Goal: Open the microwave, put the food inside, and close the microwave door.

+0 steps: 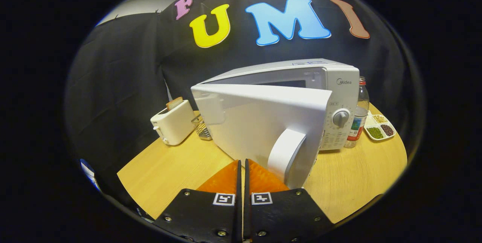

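A white microwave (324, 81) stands on the round wooden table (354, 182). Its door (256, 122) is swung partly out toward me, with the curved white handle (284, 152) at its free edge. My gripper (243, 164) is shut, its two fingers pressed together with nothing between them. The fingertips sit against the lower part of the door's outer face, just left of the handle. The microwave's inside is hidden behind the door, and I cannot see the food.
A white toaster (174, 122) with a slice of bread in it stands left of the microwave, a wire rack (202, 127) beside it. Right of the microwave are a plastic bottle (358, 116) and a divided dish of beans (379, 127). The table's front edge lies close below my fingers.
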Motion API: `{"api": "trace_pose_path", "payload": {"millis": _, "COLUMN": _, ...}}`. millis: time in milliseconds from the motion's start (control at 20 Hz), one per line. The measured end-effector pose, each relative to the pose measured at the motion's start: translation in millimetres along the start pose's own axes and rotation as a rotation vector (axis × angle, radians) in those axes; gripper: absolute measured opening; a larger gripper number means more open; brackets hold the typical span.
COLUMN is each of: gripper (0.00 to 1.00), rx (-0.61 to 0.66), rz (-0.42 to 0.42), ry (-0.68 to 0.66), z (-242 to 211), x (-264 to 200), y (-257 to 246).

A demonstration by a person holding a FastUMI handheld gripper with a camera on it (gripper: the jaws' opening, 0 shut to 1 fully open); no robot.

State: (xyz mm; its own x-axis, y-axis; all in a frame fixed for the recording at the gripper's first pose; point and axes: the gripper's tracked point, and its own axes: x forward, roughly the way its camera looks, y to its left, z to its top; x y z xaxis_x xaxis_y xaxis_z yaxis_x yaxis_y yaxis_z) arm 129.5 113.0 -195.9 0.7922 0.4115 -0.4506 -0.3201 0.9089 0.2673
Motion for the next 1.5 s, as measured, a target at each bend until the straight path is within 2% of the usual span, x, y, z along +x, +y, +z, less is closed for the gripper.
{"api": "trace_pose_path", "payload": {"millis": 450, "gripper": 0.02, "rx": 0.039, "rz": -0.068, "ry": -0.040, "z": 41, "x": 46, "y": -54}}
{"api": "trace_pose_path", "payload": {"millis": 650, "gripper": 0.01, "rx": 0.031, "rz": -0.116, "ry": -0.074, "z": 60, "x": 65, "y": -65}}
{"api": "trace_pose_path", "payload": {"millis": 800, "gripper": 0.01, "rx": 0.049, "rz": -0.185, "ry": -0.102, "z": 75, "x": 80, "y": -84}}
{"api": "trace_pose_path", "payload": {"millis": 900, "gripper": 0.01, "rx": 0.090, "rz": -0.152, "ry": -0.086, "z": 70, "x": 87, "y": -76}}
{"api": "trace_pose_path", "payload": {"millis": 1000, "gripper": 0.01, "rx": 0.020, "rz": -0.198, "ry": -0.106, "z": 76, "x": 88, "y": -82}}
{"api": "trace_pose_path", "payload": {"millis": 1250, "gripper": 0.01, "rx": -0.003, "rz": -0.233, "ry": -0.112, "z": 78, "x": 76, "y": -76}}
{"api": "trace_pose_path", "payload": {"millis": 1500, "gripper": 0.01, "rx": -0.035, "rz": -0.279, "ry": -0.208, "z": 103, "x": 18, "y": -66}}
